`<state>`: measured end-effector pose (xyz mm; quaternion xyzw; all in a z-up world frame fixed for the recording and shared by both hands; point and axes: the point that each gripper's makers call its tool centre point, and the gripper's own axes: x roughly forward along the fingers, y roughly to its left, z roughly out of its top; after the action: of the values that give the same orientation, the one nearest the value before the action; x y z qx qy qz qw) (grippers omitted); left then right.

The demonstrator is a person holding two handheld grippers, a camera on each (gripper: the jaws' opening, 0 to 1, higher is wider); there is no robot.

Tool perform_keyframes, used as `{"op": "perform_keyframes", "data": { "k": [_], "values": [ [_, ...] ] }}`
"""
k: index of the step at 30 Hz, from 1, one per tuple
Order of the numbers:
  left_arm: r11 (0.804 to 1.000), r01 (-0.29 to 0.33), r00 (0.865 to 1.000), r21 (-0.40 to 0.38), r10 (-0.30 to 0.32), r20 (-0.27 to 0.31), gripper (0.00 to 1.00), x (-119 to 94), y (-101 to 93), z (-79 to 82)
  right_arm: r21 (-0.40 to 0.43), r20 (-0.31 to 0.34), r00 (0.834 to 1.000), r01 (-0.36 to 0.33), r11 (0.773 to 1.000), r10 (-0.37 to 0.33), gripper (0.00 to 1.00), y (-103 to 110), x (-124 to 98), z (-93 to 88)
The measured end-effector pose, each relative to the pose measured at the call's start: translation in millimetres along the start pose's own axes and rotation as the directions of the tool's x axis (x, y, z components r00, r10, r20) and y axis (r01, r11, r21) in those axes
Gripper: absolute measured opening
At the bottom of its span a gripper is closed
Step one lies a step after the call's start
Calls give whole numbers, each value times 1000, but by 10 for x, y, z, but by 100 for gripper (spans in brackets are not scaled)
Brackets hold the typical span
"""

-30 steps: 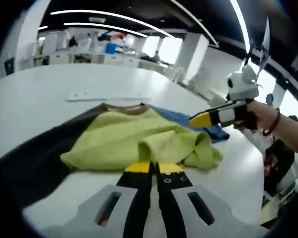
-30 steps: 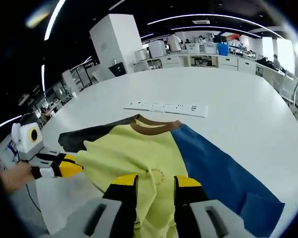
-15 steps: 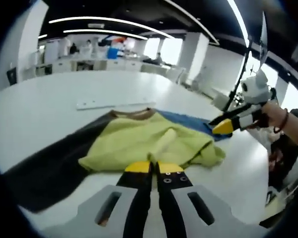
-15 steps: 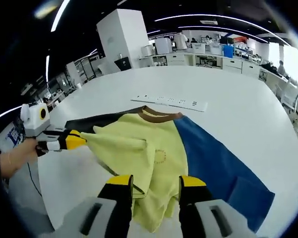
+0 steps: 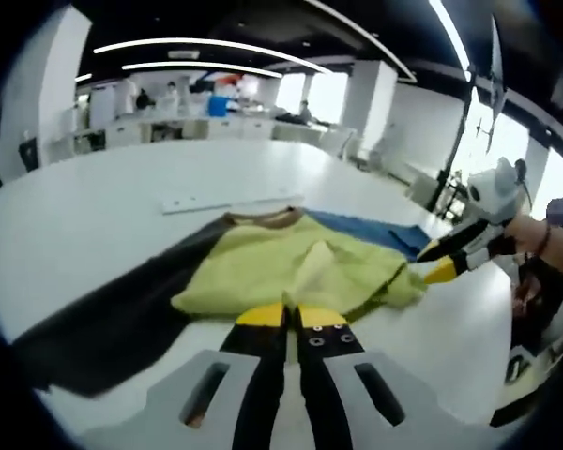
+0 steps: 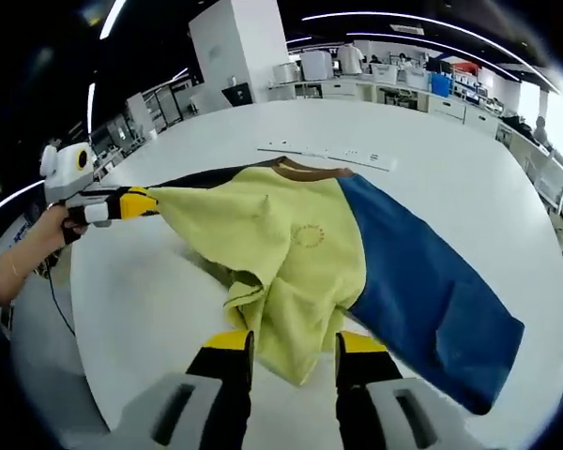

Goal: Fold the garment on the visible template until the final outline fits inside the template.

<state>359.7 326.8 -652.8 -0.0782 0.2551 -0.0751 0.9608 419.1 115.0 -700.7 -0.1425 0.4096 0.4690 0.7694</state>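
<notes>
Now the left gripper (image 6: 152, 201) pinches the garment (image 6: 291, 244) on the surface (image 6: 150, 309); right gripper (image 6: 286, 345) fingers open.

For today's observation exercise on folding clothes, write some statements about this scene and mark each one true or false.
1. The left gripper is shut on the shirt's yellow cloth. True.
2. The right gripper is clamped on the blue sleeve. False: its jaws stand apart with the yellow hem between them.
3. The shirt has a brown collar. True.
4. The shirt lies on a wooden floor. False: it lies on a white table.
</notes>
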Motion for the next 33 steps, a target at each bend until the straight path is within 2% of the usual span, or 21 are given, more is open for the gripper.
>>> {"op": "perform_keyframes", "data": {
  "k": [7, 12, 19, 21, 27, 33],
  "values": [
    [1000, -17, 1000, 9, 17, -4, 0, -123, 54, -39, -50, -34, 999, 5, 999, -7, 28, 43, 58, -178],
    [1000, -23, 1000, 17, 23, -12, 0, -170, 62, -89, -56, -27, 999, 15, 998, -17, 24, 16, 93, -209],
    [999, -30, 999, 23, 30, -14, 0, -215, 79, -112, -39, -2, 1000, -5, 999, 5, 22, 46, 30, -159],
    [999, -36, 999, 26, 36, -16, 0, -229, 106, -118, -10, 29, 1000, -5, 1000, 5, 21, -3, -16, -91],
    [998, -54, 998, 26, 55, -21, 0, -262, 168, -136, 41, 54, 998, 25, 999, -28, 20, -176, -71, -26],
    [997, -65, 997, 36, 66, -30, 0, -298, 207, -157, 48, 48, 996, 68, 997, -70, 16, -336, -31, -7]
  ]
}}
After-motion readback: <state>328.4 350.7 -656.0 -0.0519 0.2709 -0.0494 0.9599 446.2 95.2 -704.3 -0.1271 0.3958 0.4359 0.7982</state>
